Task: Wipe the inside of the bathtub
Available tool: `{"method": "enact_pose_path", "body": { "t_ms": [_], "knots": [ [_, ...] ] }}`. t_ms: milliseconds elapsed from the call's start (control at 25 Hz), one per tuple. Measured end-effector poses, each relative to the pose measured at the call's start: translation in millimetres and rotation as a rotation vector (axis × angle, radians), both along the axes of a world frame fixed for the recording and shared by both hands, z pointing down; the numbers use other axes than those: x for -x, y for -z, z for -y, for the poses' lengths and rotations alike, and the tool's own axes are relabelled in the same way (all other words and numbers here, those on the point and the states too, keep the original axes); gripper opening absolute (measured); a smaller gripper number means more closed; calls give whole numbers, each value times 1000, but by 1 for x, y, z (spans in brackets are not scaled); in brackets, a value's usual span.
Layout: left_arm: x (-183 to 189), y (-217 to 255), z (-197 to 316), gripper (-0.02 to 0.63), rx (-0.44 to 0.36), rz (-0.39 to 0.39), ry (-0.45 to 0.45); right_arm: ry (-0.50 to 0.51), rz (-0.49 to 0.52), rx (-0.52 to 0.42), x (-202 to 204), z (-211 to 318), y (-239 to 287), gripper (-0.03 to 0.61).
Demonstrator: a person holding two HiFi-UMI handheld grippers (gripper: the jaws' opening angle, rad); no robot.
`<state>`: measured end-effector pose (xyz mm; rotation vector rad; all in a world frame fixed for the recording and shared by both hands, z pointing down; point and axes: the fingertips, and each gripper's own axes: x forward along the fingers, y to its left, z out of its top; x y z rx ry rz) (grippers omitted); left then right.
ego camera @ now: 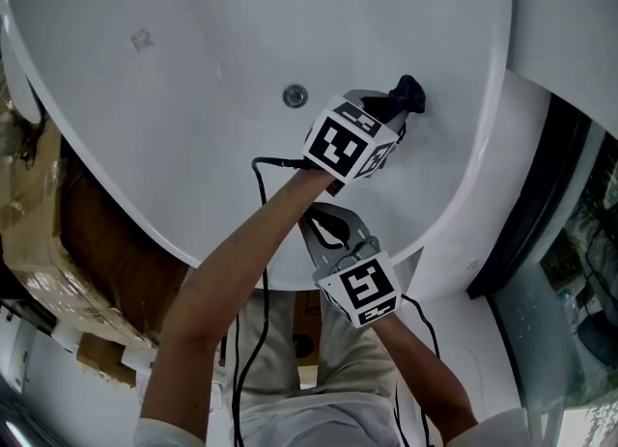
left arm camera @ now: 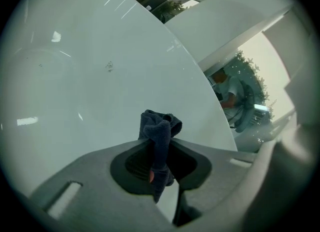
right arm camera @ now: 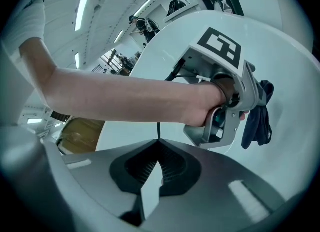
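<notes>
Starting at the left, the brown cardboard (ego camera: 43,213) packed against the bathtub (ego camera: 193,40) lies outside the rim and poses little risk. Further in, past the drain (ego camera: 294,96), the left claw (ego camera: 394,112) is clamped on a dark blue cloth (ego camera: 410,94), which sits over the tub's inner wall towards the right; whether it touches the wall I cannot tell. The cloth is pinched as a small bunched wad, so firm rubbing could well drag it out of the jaws or let the hard tips scrape the glossy wall. So small a wad would probably also leave patches unwiped. The black cable (ego camera: 263,286) hanging from that claw could snag on the rim. The right claw (ego camera: 326,228), jaws together and empty, hovers by the near rim and might knock it.
</notes>
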<state>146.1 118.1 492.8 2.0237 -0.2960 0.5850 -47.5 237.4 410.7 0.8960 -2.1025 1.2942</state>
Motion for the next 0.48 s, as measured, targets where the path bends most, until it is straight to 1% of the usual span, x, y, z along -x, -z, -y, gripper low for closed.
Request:
{"method": "enact_pose_path", "body": {
  "t_ms": [80, 160, 280, 360, 480],
  "knots": [
    [-4, 4, -5, 60, 4, -9, -7, 19, 52, 9, 4, -5, 6, 6],
    [-8, 6, -9, 60, 4, -17, -20, 61, 133, 21, 10, -10, 14, 6],
    [-13, 7, -14, 60, -17, -29, -62, 175, 272, 34, 16, -18, 28, 6],
    [-14, 6, -17, 60, -38, -32, -88, 228, 352, 44, 17, -22, 37, 6],
    [-17, 5, -24, 60, -54, -32, -117, 243, 422, 70, 16, -29, 45, 6]
  ]
}}
